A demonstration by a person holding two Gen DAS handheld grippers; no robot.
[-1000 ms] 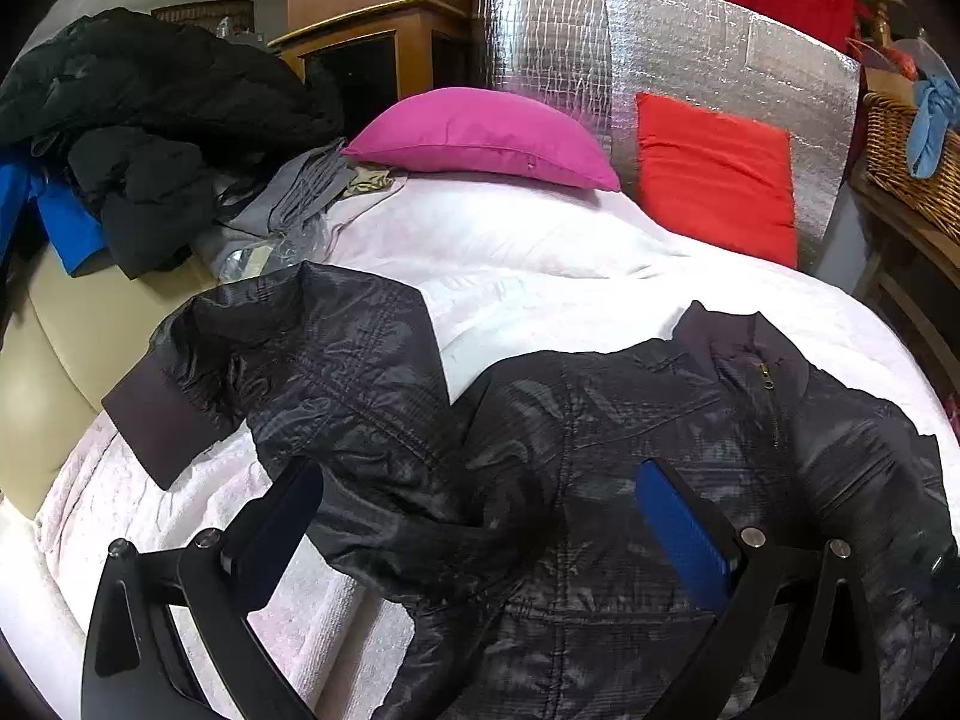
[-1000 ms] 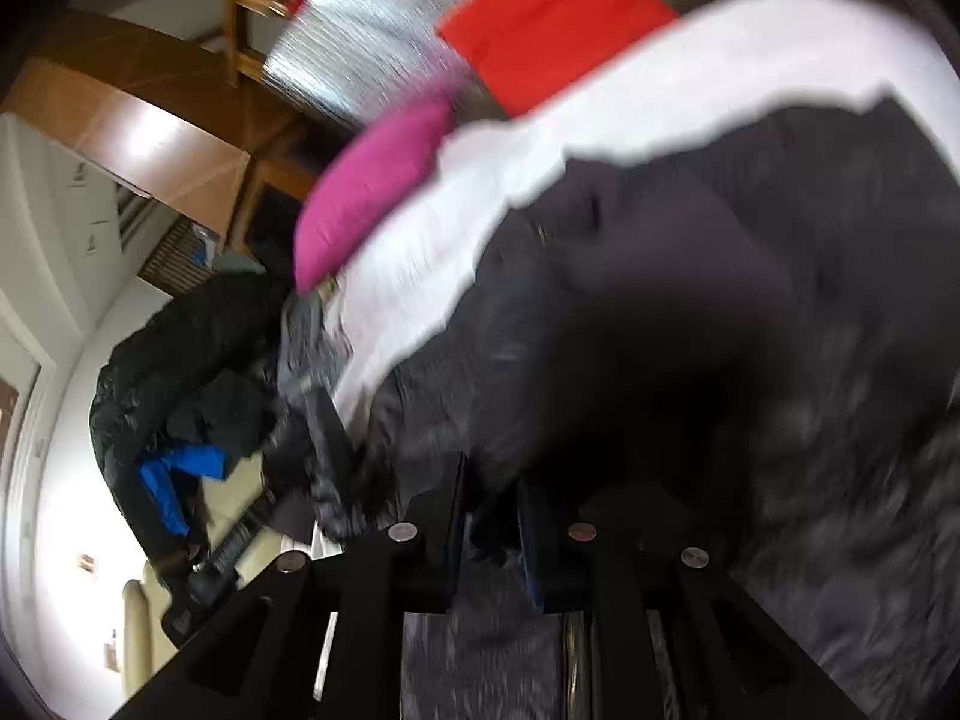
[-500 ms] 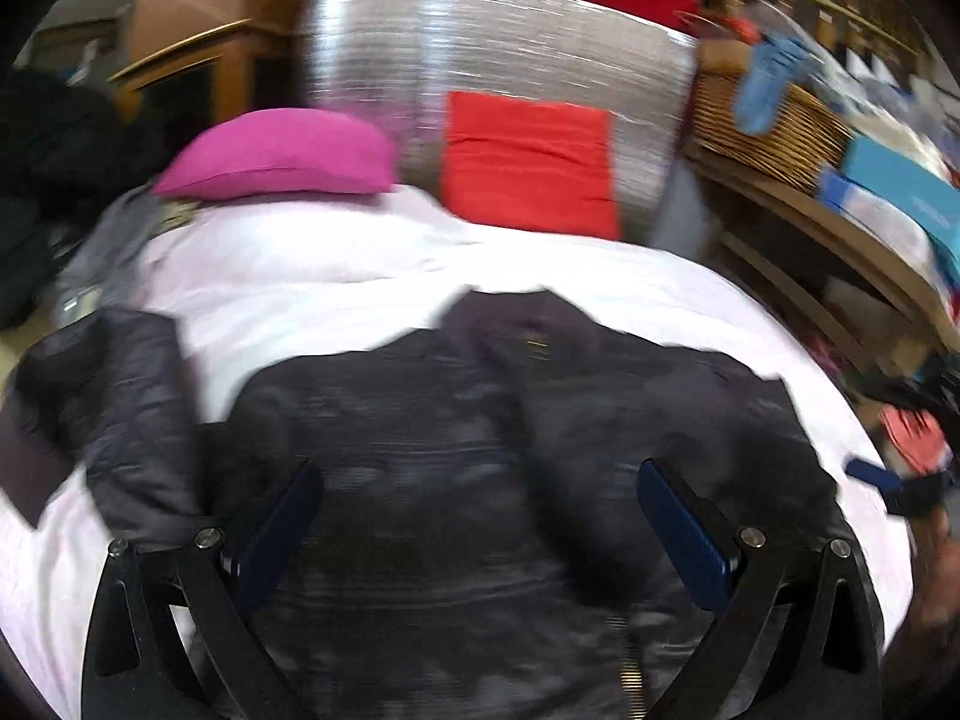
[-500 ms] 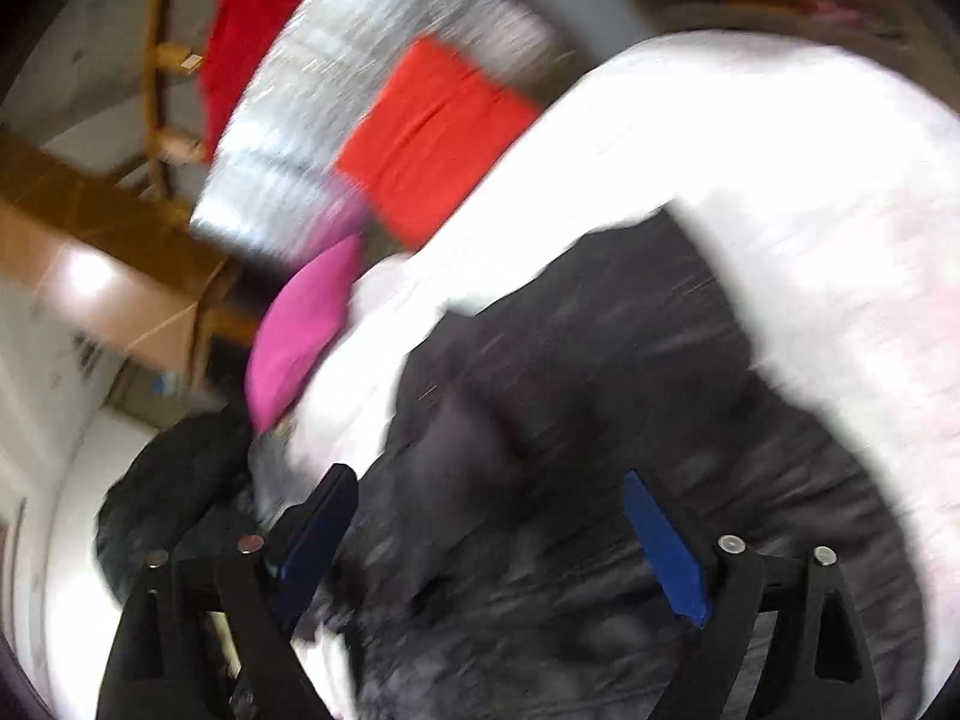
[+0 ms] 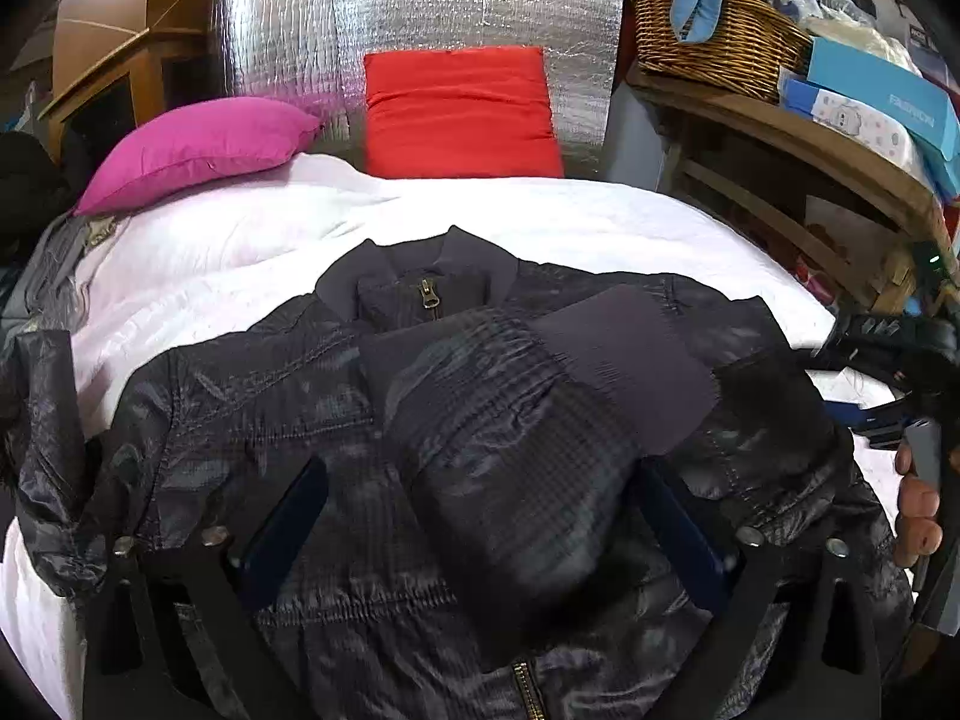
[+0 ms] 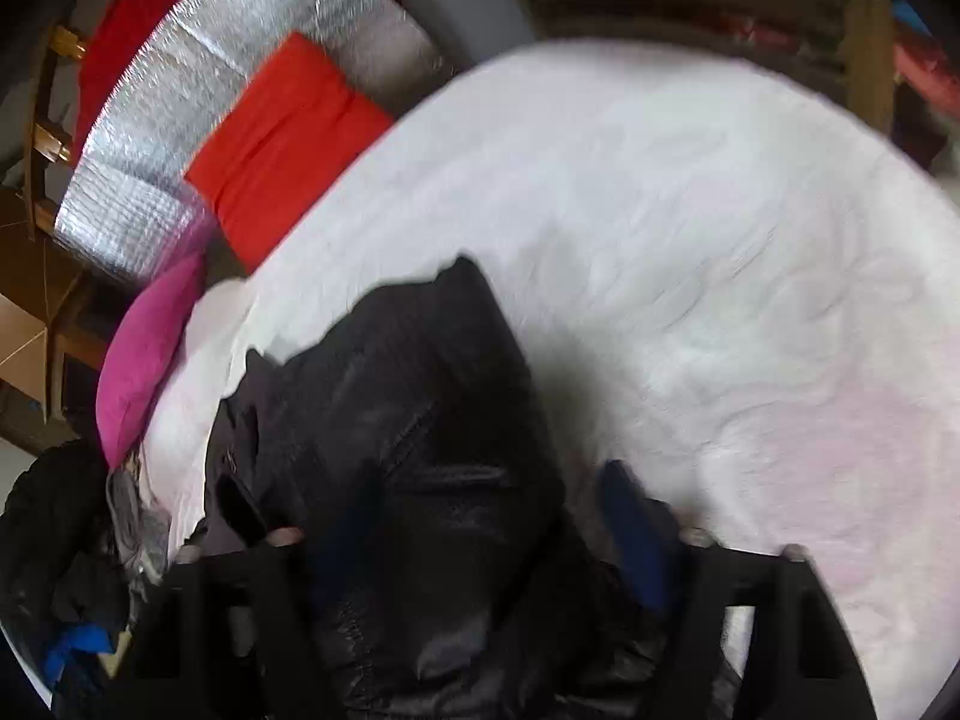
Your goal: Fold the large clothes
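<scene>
A dark shiny zip jacket (image 5: 252,408) lies front up on a white bed cover (image 5: 540,222), collar toward the pillows. Its right sleeve (image 5: 540,420) is folded across the chest, cuff near the collar. The other sleeve (image 5: 42,420) hangs out at the left edge. My left gripper (image 5: 474,510) is open, blue pads on either side of the folded sleeve, just above it. In the right wrist view, which is blurred, my right gripper (image 6: 486,522) is open over the jacket's right shoulder edge (image 6: 390,420), with the white cover (image 6: 690,240) beside it.
A pink pillow (image 5: 198,150) and a red cushion (image 5: 462,114) lean on a silver foil panel (image 5: 420,12) at the head. A wooden shelf with a wicker basket (image 5: 714,30) and boxes stands right. A heap of dark clothes (image 6: 48,540) lies left of the bed.
The right gripper opened and let go of the sleeve, which now lies across the chest, then drew back to the right. The left gripper swung right to centre over the jacket.
</scene>
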